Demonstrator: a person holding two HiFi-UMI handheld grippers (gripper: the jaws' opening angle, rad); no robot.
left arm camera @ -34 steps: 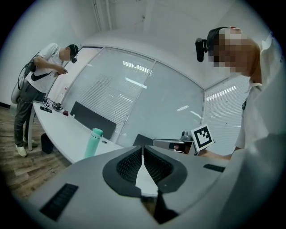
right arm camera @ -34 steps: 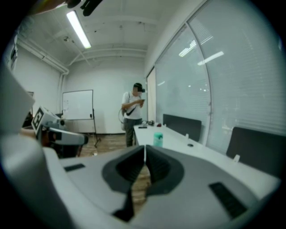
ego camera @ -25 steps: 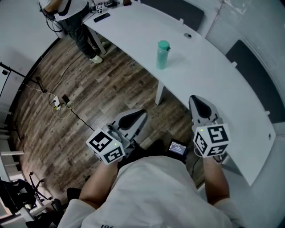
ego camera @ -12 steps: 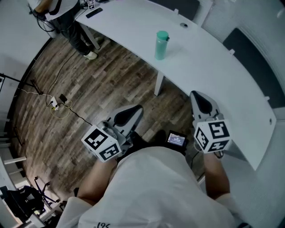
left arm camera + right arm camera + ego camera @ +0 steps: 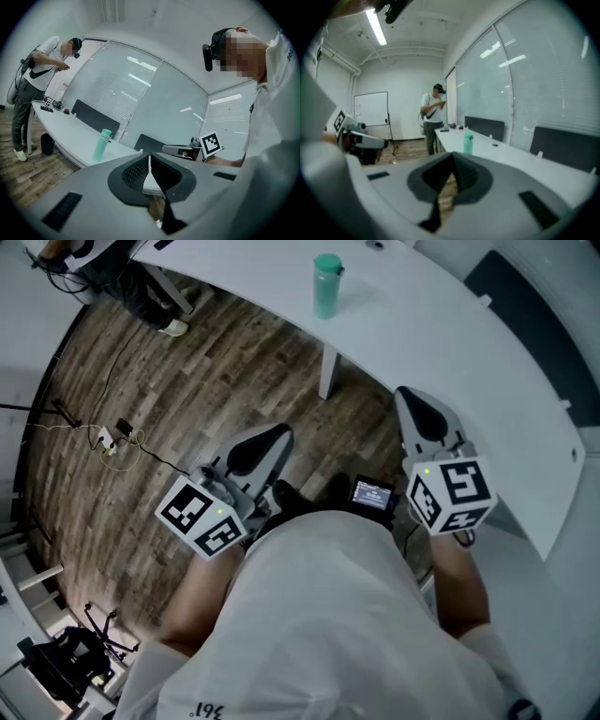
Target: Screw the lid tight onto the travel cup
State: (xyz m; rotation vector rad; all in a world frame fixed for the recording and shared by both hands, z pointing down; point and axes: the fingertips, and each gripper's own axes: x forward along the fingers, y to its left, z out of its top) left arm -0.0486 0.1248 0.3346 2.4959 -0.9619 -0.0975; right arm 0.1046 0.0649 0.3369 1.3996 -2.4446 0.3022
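Mint-green travel cup [image 5: 326, 285] stands upright on the bench [image 5: 441, 324], well ahead between left gripper [image 5: 255, 450] and right gripper [image 5: 421, 416], both jaws pressed together, empty.

Curved white table [image 5: 450, 343], teal travel cup [image 5: 326, 287] upright, seemingly lidded

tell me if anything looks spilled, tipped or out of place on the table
Nothing stands out. The travel cup stands upright on the white table, lid sitting on top, with no spill around it. Both the left gripper and right gripper are shut and empty, well short of the cup.
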